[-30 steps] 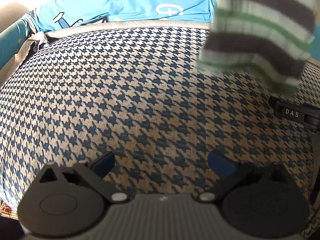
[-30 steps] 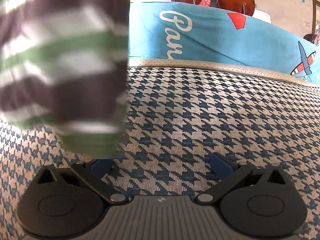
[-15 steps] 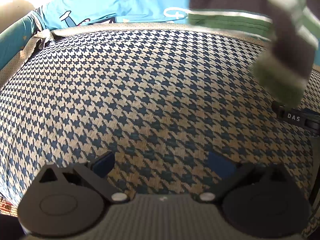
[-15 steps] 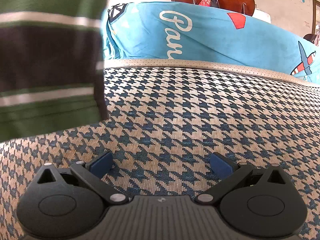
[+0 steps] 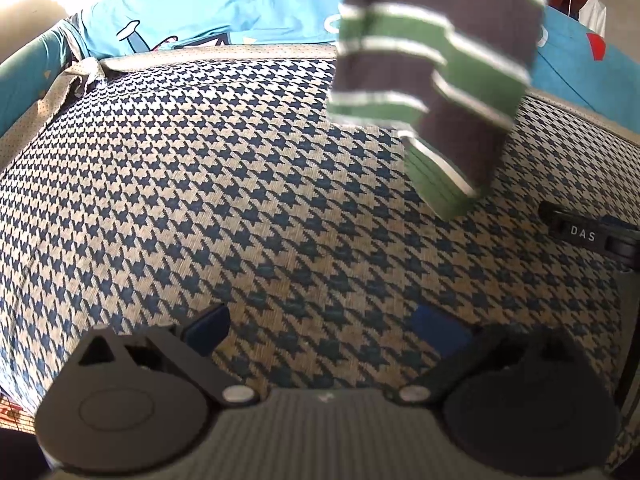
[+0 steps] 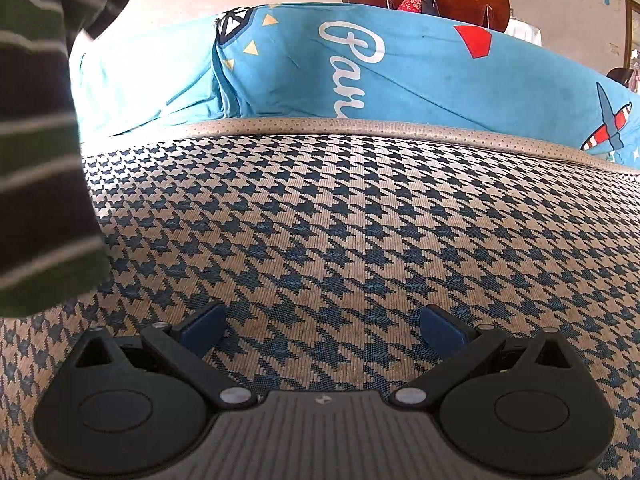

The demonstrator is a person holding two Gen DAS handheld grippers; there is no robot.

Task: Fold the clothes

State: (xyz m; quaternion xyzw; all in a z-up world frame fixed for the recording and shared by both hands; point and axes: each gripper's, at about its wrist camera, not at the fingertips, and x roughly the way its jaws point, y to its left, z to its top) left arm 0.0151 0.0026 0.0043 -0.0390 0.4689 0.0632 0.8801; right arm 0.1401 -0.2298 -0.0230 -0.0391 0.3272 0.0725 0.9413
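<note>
Both the left hand-held gripper (image 5: pixel 320 326) and the right hand-held gripper (image 6: pixel 320 326) are held apart, empty, over the houndstooth cushion (image 5: pixel 200 200). A striped shirt (image 5: pixel 432 68) is seen hanging between them, blurred.

The striped shirt (image 5: pixel 436 68), blurred, has swung from the far right toward the middle in the left view; in the right view it (image 6: pixel 36 152) has drawn back to the left edge.

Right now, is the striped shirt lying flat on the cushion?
No. The striped shirt hangs blurred above the houndstooth cushion; both grippers are open, empty.
</note>
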